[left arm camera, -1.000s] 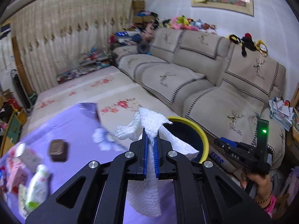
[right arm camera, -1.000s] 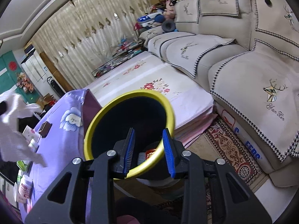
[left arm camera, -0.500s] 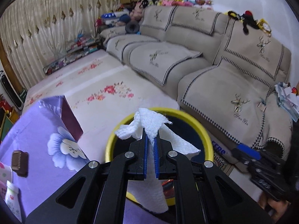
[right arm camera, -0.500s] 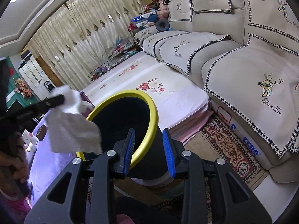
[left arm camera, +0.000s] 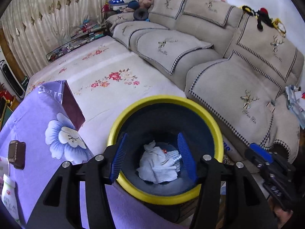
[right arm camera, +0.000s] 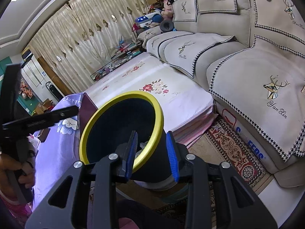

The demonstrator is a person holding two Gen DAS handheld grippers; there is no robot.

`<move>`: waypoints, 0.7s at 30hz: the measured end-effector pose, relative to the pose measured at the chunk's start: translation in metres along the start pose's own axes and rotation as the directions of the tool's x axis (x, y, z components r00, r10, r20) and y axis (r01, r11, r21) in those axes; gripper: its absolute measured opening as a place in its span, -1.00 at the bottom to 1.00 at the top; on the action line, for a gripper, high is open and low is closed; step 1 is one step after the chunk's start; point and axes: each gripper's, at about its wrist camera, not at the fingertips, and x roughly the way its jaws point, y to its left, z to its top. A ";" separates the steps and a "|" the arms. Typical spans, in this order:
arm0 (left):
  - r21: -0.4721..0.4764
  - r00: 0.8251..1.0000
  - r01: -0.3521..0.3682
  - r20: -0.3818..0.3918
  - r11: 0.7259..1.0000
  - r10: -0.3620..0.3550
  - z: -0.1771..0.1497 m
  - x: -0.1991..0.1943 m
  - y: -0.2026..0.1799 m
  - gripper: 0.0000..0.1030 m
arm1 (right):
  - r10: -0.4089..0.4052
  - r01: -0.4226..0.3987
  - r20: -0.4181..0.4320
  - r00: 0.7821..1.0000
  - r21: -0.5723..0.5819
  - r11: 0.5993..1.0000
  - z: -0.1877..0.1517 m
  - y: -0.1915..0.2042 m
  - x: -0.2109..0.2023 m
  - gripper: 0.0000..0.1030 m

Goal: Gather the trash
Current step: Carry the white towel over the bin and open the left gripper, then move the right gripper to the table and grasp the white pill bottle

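The left gripper [left arm camera: 152, 156] has just been opening above the dark round bin with the yellow rim [left arm camera: 217, 133]; its jaws now stand apart with nothing between them. The crumpled white paper towel [left arm camera: 158, 164] it gripped a moment ago lies at the bin's bottom, so this piece is delivered. The right gripper [right arm camera: 151, 152] pinches the bin's near wall, but its view hides the bottom almost entirely; only the left view shows the towel clearly.

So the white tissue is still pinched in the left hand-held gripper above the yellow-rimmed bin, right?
No. In the left wrist view the white tissue lies inside the yellow-rimmed bin; the left hand-held gripper, jaws just opened, hangs empty above it.
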 end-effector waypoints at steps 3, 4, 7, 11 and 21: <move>-0.008 0.999 0.016 0.042 1.000 -0.016 -0.006 -0.029 0.002 0.14 | 0.002 -0.002 0.000 1.000 -0.008 1.000 -0.001 0.004 -0.002 -0.41; -0.012 0.998 0.020 0.064 1.000 -0.019 -0.010 -0.042 0.003 0.17 | 0.004 -0.004 0.000 1.000 -0.012 1.000 -0.002 0.007 -0.002 -0.41; -0.022 0.991 0.024 0.129 0.999 -0.021 -0.022 -0.085 0.010 0.19 | 0.015 -0.015 -0.008 1.000 -0.028 1.000 -0.005 0.015 -0.002 -0.41; -0.048 0.980 0.013 0.200 0.999 -0.003 -0.044 -0.138 0.024 0.22 | 0.046 -0.048 -0.028 0.999 -0.069 0.996 -0.013 0.035 -0.001 -0.40; -0.243 0.928 -0.144 0.303 0.959 0.216 -0.151 -0.276 0.107 0.54 | 0.162 -0.191 -0.135 0.977 -0.244 0.951 -0.049 0.127 0.007 -0.31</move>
